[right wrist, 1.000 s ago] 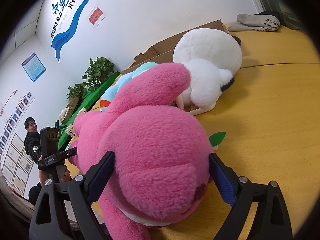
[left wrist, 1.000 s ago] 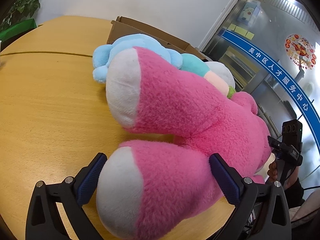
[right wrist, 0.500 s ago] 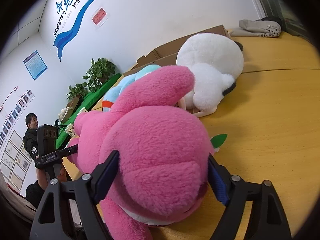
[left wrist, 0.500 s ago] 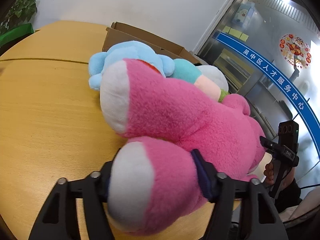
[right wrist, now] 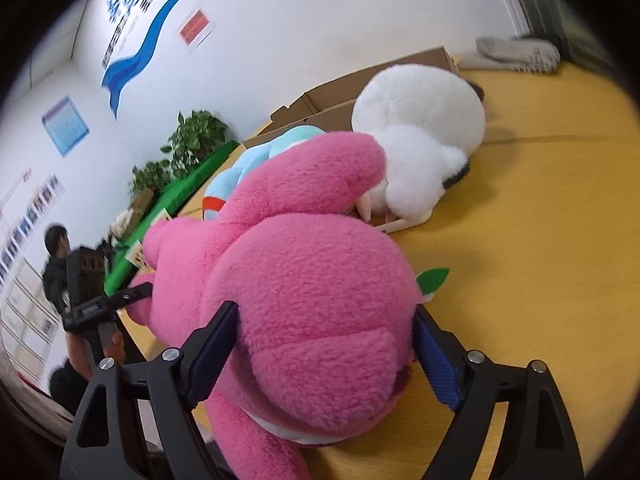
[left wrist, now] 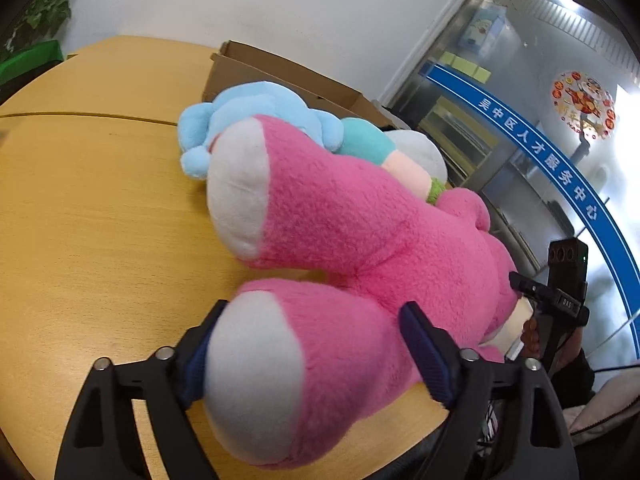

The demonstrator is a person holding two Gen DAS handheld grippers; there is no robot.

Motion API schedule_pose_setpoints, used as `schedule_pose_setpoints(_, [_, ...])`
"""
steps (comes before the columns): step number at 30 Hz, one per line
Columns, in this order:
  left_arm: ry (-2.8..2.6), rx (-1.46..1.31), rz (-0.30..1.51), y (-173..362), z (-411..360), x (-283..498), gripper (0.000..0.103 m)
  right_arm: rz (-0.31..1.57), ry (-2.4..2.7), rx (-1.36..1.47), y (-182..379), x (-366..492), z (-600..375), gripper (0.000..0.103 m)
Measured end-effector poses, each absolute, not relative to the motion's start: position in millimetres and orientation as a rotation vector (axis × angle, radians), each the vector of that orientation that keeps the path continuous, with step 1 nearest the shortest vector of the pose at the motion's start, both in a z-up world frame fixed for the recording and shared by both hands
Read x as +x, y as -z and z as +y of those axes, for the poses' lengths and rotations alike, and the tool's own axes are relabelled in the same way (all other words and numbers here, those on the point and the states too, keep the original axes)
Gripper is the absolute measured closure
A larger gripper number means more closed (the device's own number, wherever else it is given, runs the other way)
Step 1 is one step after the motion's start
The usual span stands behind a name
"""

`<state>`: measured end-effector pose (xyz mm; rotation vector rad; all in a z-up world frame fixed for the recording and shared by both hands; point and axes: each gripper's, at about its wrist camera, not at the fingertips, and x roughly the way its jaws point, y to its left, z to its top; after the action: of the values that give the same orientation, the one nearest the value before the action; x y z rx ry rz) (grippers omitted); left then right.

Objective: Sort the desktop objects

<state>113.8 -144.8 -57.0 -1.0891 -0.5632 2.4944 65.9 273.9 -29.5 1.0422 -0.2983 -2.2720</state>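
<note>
A big pink plush bear point(left wrist: 360, 240) lies on the wooden table point(left wrist: 88, 208). My left gripper point(left wrist: 312, 360) is shut on its near leg, just behind the white foot pad. In the right wrist view the bear's head point(right wrist: 320, 312) fills the space between my right gripper's point(right wrist: 324, 344) fingers, which press on both sides of it. A light blue plush point(left wrist: 256, 112) lies behind the bear, also visible in the right wrist view point(right wrist: 256, 156). A white plush point(right wrist: 420, 140) lies beside them.
An open cardboard box point(left wrist: 280, 76) stands at the back of the table, behind the plush toys; it also shows in the right wrist view point(right wrist: 360, 84). A grey bundle point(right wrist: 520, 52) lies at the far right. A green leaf piece point(right wrist: 434, 278) lies by the bear's head.
Both grippers closed from wide open onto the bear, the left on its leg and the right on its head. The bear has tilted and shifted slightly.
</note>
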Motion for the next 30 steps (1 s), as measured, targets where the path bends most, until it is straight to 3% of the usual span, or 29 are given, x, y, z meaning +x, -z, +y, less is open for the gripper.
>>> schedule_pose_setpoints(4, [-2.457, -1.08, -0.568, 60.0, -143.1, 110.9, 0.01, -0.26, 2.258, 1.045, 25.9, 65.8, 273.8, 0.018])
schedule_pose_setpoints(9, [-2.419, -1.109, -0.548, 64.8, -139.3, 109.4, 0.037, -0.344, 2.234, 1.075, 39.3, 62.2, 273.8, 0.024])
schedule_pose_setpoints(12, [-2.417, -1.096, -0.551, 58.5, -139.7, 114.2, 0.046, -0.349, 2.259, 1.033, 34.2, 67.6, 275.6, 0.038])
schedule_pose_setpoints(15, [-2.417, -1.082, -0.571, 52.8, -141.7, 119.7, 0.051, -0.382, 2.279, 0.965, 21.9, 74.8, 282.1, 0.041])
schedule_pose_setpoints(20, [-2.402, -1.074, -0.613, 50.6, -145.3, 125.2, 0.051, -0.357, 2.272, 0.996, 17.9, 74.0, 286.5, 0.042])
schedule_pose_setpoints(22, [-2.389, -1.081, -0.622, 53.6, -145.8, 125.2, 0.05, -0.352, 2.272, 1.043, 25.5, 71.9, 288.6, 0.035])
schedule_pose_setpoints(24, [-2.392, -1.097, -0.605, 55.7, -145.4, 125.3, 0.04, -0.349, 2.274, 1.066, 30.6, 71.9, 290.9, 0.026])
schedule_pose_setpoints(29, [-2.393, -1.087, -0.595, 58.4, -144.7, 125.4, 0.013, -0.283, 2.262, 1.055, 27.4, 75.5, 289.1, 0.024])
schedule_pose_setpoints(30, [-2.39, -1.078, -0.601, 58.8, -144.4, 125.2, 0.012, -0.277, 2.258, 1.056, 27.4, 74.7, 288.8, 0.024])
